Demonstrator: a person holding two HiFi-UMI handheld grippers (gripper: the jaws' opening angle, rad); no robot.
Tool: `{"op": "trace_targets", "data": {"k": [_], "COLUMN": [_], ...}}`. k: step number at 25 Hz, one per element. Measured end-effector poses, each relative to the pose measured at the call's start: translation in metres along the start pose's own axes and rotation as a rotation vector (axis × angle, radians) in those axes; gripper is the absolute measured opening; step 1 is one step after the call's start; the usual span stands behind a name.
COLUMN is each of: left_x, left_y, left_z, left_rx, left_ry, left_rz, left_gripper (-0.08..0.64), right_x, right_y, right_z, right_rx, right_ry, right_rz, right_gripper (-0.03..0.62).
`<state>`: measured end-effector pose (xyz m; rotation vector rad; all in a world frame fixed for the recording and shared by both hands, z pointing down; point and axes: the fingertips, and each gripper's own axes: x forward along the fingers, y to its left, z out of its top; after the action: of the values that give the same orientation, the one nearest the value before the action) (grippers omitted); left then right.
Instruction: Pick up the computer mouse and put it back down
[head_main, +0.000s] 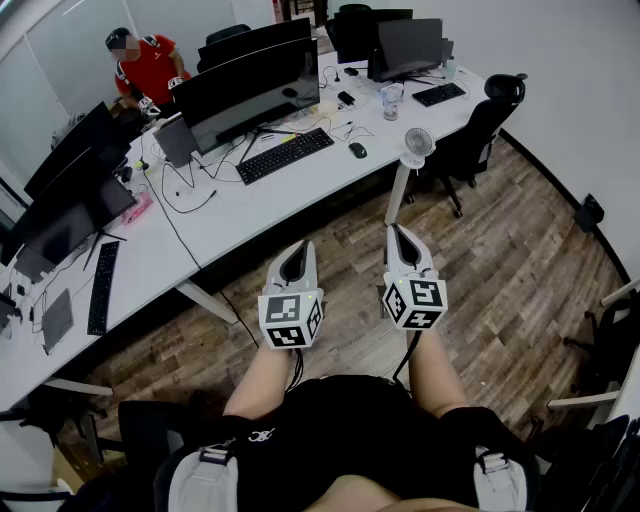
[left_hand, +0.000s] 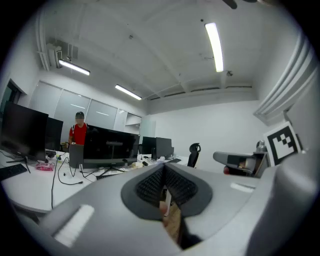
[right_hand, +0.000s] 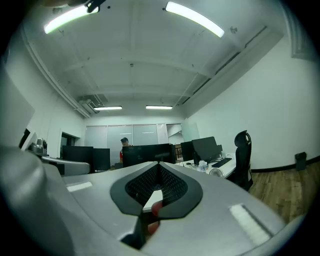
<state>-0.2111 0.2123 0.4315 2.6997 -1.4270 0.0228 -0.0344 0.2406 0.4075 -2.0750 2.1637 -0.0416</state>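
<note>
The dark computer mouse (head_main: 357, 150) lies on the long white desk (head_main: 250, 200), to the right of a black keyboard (head_main: 285, 154). Both grippers are held close to the person's body, over the wooden floor and well short of the desk. My left gripper (head_main: 296, 251) has its jaws together with nothing between them; it shows the same in the left gripper view (left_hand: 163, 169). My right gripper (head_main: 398, 233) is also shut and empty, and in the right gripper view (right_hand: 158, 167) it points level across the room. The mouse is far from both.
A wide curved monitor (head_main: 250, 85) stands behind the keyboard. A small white fan (head_main: 417, 143) sits at the desk's near edge, beside a black office chair (head_main: 480, 125). A person in a red shirt (head_main: 150, 65) sits behind the desk. Cables trail across the desk.
</note>
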Motion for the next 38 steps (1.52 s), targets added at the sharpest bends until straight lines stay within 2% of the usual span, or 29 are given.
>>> {"op": "trace_targets", "data": {"k": [13, 22, 30, 38], "left_x": [-0.006, 0.021, 0.086, 0.197], "left_y": [0.047, 0.064, 0.077, 0.089], "left_z": [-0.006, -0.010, -0.008, -0.011], "left_rx": [-0.025, -0.012, 0.008, 0.007], "left_ry": [-0.005, -0.009, -0.014, 0.011], "left_rz": [-0.021, -0.033, -0.018, 0.038], "left_gripper": [0.054, 0.054, 0.054, 0.054], "right_x": [0.013, 0.045, 0.111, 0.218], "right_y": [0.041, 0.035, 0.003, -0.060], "right_z": [-0.008, -0.010, -0.018, -0.031], "right_rx": [-0.023, -0.037, -0.033, -0.011], "right_ry": [-0.026, -0.038, -0.045, -0.020], "right_rz": [-0.008, -0.024, -0.005, 0.031], "right_gripper": [0.003, 0.003, 0.003, 0.003]}}
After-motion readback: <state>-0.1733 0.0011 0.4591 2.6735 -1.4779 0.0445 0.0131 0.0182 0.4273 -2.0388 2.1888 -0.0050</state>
